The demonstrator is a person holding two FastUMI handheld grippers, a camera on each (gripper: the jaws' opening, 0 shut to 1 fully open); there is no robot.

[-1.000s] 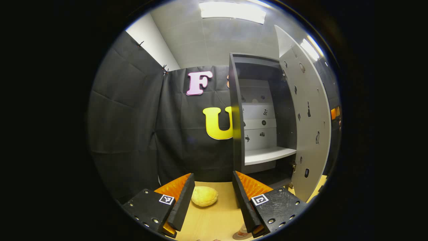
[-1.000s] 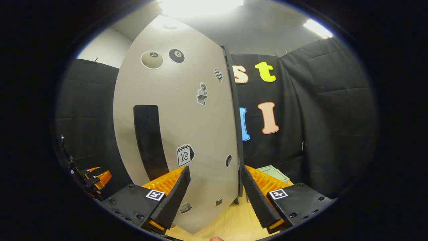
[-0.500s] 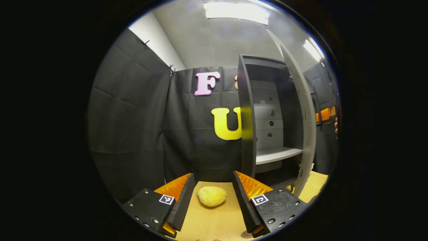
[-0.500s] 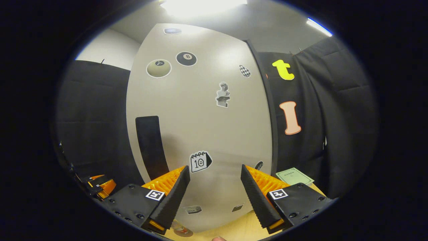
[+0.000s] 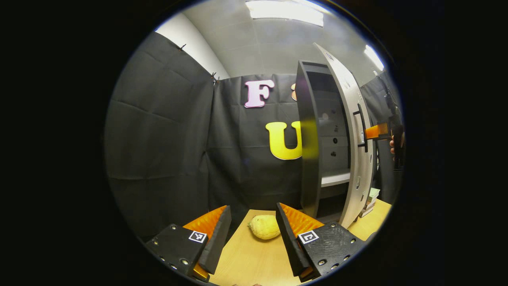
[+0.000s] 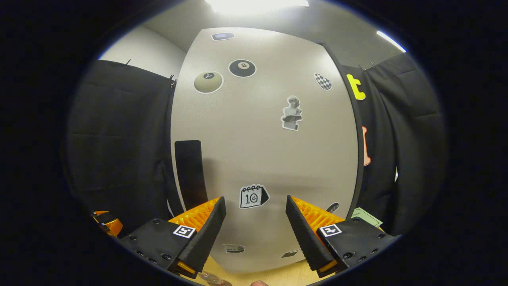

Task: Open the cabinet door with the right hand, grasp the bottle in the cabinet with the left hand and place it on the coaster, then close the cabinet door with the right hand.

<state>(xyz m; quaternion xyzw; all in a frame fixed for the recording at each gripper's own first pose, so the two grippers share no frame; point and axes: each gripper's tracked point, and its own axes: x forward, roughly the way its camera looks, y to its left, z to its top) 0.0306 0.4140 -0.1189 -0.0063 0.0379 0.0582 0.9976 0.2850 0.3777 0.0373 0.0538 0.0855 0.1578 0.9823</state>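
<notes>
Closing step: the right gripper (image 6: 254,210), jaws apart and holding nothing, faces the stickered cabinet door (image 6: 262,151), which stands partly ajar on the cabinet (image 5: 309,143). Push flat on the panel beside the black handle (image 6: 190,171), steadily, until it seats. The left gripper (image 5: 250,222) idles with jaws apart over the table (image 5: 246,262); the bottle is probably the clear object at the right gripper view's bottom edge (image 6: 210,278), too cropped to confirm.
</notes>
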